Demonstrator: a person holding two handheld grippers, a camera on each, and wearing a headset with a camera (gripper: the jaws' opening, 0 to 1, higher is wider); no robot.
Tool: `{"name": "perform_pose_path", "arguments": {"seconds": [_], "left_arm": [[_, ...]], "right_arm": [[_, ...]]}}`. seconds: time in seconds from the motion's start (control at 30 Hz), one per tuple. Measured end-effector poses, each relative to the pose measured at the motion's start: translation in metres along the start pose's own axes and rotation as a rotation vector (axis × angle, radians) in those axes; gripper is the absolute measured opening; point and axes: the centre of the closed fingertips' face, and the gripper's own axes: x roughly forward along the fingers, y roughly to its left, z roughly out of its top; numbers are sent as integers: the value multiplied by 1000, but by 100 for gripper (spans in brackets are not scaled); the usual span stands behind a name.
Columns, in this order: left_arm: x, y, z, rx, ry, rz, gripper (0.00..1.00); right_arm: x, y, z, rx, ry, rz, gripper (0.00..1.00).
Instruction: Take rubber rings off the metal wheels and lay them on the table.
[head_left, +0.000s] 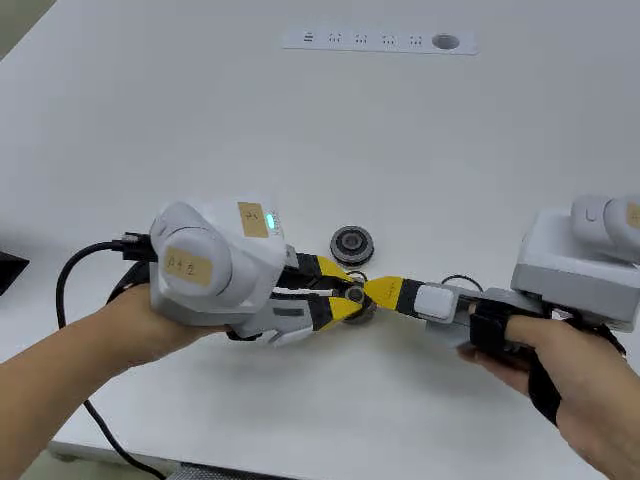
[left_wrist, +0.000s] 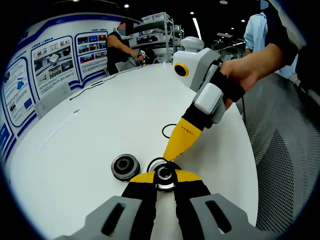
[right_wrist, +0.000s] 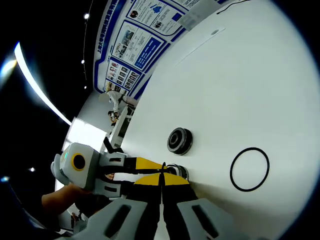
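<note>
Rubber ring (left_wrist: 155, 160) hangs partly off a metal wheel (left_wrist: 165, 174) low over the white counter (head_left: 200, 120). The left tool (head_left: 340, 297) is clamped around that wheel. Just behind stands a second wheel (head_left: 352, 243), ring on. The right tool (head_left: 378, 291), tips pressed together, pinches the half-freed ring. Further right, a loose ring (right_wrist: 231, 170) lies flat on the counter.
</note>
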Motion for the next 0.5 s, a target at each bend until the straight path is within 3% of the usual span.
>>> {"name": "perform_pose_path", "arguments": {"seconds": [0.27, 0.5], "left_arm": [[-4, -1, 2, 24, 6, 6, 13], [-26, 12, 11, -29, -57, 76, 15]], "right_arm": [[2, 3, 1, 29, -14, 0, 1], [4, 8, 7, 49, -35, 13, 1]]}}
